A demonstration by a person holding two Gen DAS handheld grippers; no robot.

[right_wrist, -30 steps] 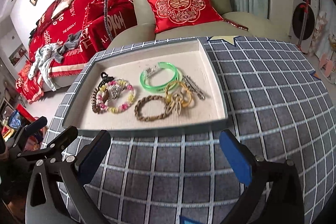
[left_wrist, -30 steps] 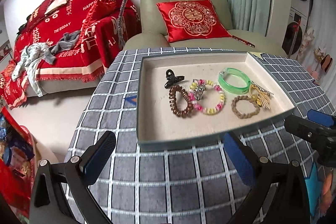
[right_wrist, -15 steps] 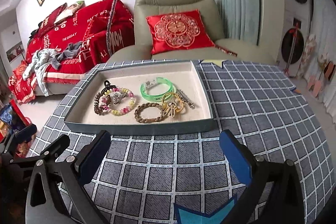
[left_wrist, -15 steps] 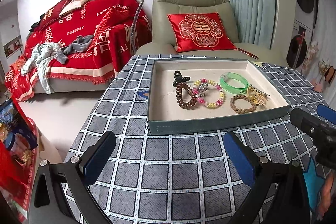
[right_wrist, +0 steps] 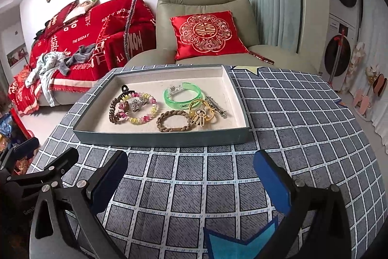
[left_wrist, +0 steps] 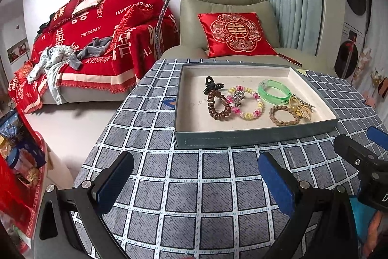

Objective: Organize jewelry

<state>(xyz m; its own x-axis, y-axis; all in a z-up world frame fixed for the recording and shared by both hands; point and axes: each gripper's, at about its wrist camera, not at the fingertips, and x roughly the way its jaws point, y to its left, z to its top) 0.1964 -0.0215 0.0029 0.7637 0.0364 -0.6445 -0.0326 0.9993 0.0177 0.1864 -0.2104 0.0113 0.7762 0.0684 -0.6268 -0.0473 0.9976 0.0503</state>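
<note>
my left tool (left_wrist: 194, 182) hangs over the near edge of the checked surface (left_wrist: 218, 188), fingers wide apart, empty. ahead the tray (right_wrist: 160, 136) sits toward the far edge. in it, left to right: black clip (right_wrist: 126, 89), brown coil tie (right_wrist: 116, 112), beaded bracelet (right_wrist: 143, 108), braided band (right_wrist: 173, 124), green bangle (right_wrist: 183, 98), gold rings (right_wrist: 202, 114), silver pin (right_wrist: 215, 104). my right tool (right_wrist: 191, 182) is spread too, holding nothing.

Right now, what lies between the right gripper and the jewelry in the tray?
In the right wrist view, between the open right gripper and the jewelry: bare checked tablecloth, then the tray front wall.
</note>
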